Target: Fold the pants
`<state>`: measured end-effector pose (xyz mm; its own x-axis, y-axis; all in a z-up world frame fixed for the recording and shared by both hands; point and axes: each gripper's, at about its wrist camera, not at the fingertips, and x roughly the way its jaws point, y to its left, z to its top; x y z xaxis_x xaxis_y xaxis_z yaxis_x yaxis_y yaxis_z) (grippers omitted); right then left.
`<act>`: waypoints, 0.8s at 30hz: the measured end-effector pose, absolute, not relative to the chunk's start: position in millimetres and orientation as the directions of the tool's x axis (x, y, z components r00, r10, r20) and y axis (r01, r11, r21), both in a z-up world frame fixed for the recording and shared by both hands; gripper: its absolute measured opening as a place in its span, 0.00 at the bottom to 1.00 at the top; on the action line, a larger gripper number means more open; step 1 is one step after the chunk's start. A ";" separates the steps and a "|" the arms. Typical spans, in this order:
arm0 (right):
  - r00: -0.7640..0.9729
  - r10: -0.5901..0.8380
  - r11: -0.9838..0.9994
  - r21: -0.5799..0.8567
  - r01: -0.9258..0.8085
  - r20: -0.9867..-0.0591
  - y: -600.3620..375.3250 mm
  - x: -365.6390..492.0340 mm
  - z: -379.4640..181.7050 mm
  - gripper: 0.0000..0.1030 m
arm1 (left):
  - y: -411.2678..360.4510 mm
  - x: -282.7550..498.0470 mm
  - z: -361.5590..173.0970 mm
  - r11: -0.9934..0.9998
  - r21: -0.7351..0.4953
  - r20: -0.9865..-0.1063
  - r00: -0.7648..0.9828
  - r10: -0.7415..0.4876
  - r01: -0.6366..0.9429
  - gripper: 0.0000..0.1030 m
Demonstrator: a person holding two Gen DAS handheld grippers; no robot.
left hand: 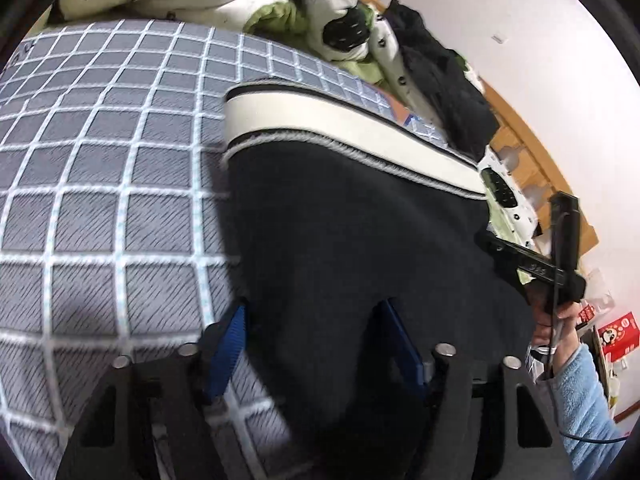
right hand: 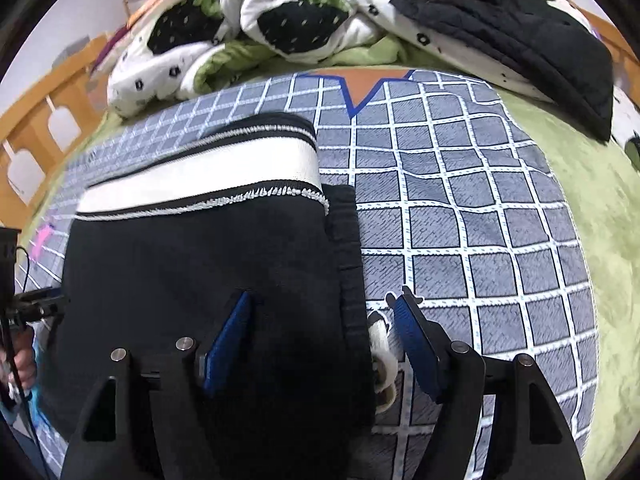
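Note:
Black pants [left hand: 360, 240] with a white band [left hand: 320, 120] along the far edge lie folded on a grey checked blanket [left hand: 100, 160]. My left gripper [left hand: 313, 306] hangs open over the near left edge of the pants, with one blue pad [left hand: 230, 340] above the blanket and the other above the black cloth. In the right wrist view the pants [right hand: 200, 256] fill the left half. My right gripper [right hand: 324, 296] is open astride their ribbed right edge. A white drawstring [right hand: 382, 344] pokes out there. Neither gripper's pads press on the cloth.
A crumpled white and green quilt [right hand: 240, 40] and a black jacket [right hand: 520, 40] are heaped at the far end of the bed. A wooden bed rail [right hand: 40, 120] runs along the side. A hand in a blue sleeve [left hand: 584, 392] holds the other gripper at the right.

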<state>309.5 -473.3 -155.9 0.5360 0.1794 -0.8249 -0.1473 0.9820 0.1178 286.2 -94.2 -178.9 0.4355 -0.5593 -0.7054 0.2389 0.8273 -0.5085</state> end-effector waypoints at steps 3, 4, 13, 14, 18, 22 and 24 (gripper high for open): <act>0.506 0.198 0.977 0.125 -0.175 -0.839 -465.0 319.6 -162.5 0.68 | -97.6 290.4 -180.8 0.822 -0.532 -0.702 0.437 -0.563 0.204 0.42; 0.479 0.228 0.971 0.159 -0.180 -0.848 -465.5 323.8 -164.2 0.68 | -98.3 290.4 -179.0 0.827 -0.527 -0.707 0.439 -0.555 0.196 0.38; 0.489 0.357 0.929 0.356 -0.098 -0.796 -482.1 298.8 -131.8 0.25 | -86.8 281.8 -118.9 0.823 -0.512 -0.675 0.476 -0.563 0.247 0.10; 0.507 0.372 0.920 0.380 -0.093 -0.778 -480.7 293.2 -121.9 0.22 | -81.9 279.4 -110.7 0.821 -0.510 -0.670 0.481 -0.566 0.255 0.10; 0.547 0.401 0.906 0.406 -0.120 -0.735 -448.4 273.5 -89.7 0.19 | -40.3 269.7 -76.7 0.858 -0.448 -0.680 0.527 -0.509 0.251 0.10; 0.521 0.525 0.842 0.497 -0.207 -0.673 -395.7 266.2 -79.3 0.18 | 25.7 266.7 -57.2 0.902 -0.400 -0.721 0.550 -0.421 0.165 0.10; 0.493 0.589 0.801 0.545 -0.250 -0.640 -365.2 271.9 -84.0 0.18 | 50.7 267.5 -60.6 0.926 -0.354 -0.750 0.551 -0.366 0.132 0.10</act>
